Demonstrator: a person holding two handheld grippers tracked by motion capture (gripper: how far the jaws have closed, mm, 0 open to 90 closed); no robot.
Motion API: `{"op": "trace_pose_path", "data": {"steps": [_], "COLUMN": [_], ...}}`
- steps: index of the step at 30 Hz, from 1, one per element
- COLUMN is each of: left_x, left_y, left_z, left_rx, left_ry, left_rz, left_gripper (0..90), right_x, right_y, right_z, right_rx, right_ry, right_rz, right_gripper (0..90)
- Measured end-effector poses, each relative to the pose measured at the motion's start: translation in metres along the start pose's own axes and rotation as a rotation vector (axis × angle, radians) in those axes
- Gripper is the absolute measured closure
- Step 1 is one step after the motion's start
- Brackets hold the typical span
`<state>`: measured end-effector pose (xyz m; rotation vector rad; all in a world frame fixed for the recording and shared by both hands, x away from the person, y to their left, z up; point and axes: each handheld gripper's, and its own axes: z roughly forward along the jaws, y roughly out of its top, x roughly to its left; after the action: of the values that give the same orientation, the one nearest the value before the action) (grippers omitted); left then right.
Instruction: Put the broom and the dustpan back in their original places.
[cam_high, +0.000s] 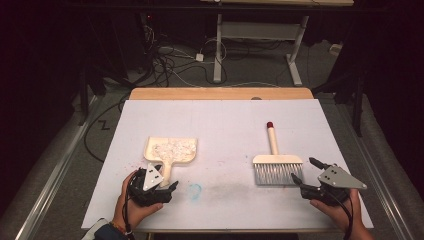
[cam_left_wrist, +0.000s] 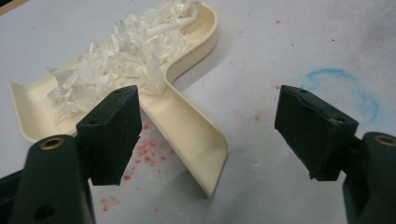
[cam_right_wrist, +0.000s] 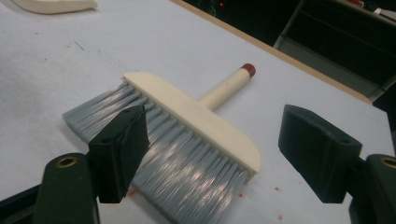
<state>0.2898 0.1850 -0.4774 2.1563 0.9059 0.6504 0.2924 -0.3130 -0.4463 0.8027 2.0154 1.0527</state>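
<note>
Resting at the lower left of the high view, the left tongs (cam_high: 161, 186) sit spread at the handle of a cream plastic dustpan (cam_high: 171, 151) heaped with white paper shreds (cam_high: 172, 147), pinching nothing. Right of centre on the white surface (cam_high: 220, 135) lies a cream hand brush with grey bristles (cam_high: 276, 164). At the lower right, the right tongs (cam_high: 304, 171) stand spread just beside the bristles.

A white-covered table (cam_high: 220, 107) carries a shred-filled dustpan (cam_high: 171, 152), a brush (cam_high: 276, 162), perhaps chalk smudges.
</note>
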Motion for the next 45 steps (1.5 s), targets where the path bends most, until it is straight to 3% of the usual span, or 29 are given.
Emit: {"op": "trace_pose_path", "data": {"steps": [5,10,20,45], "left_x": [-0.0008,-0.0040,-0.0028,-0.0024], "left_y": [-0.0003,0.0003,-0.0021,-0.0002], "left_z": [-0.0022,-0.0034,-0.0053,-0.0004], "left_rx": [-0.005,-0.010,-0.011,-0.004], "left_ry": [0.005,0.002,0.004,0.007], "left_rz": [0.001,0.025,0.015,0.007], "left_gripper": [22.6,22.4,22.2,21.9], "right_x": [-0.0024,0.0004,0.0052,0.0005], "right_y": [0.0008,0.0026,0.0068,0.0058], "right_z": [-0.0026,-0.0041,-0.0047,-0.0042], "right_rx": [-0.017,-0.018,-0.025,-0.023], "right_ry": [-0.002,-0.013,-0.008,-0.017], "right_rz": [0.017,0.000,-0.011,-0.005], "right_gripper": [24.8,24.8,24.7,24.4]}}
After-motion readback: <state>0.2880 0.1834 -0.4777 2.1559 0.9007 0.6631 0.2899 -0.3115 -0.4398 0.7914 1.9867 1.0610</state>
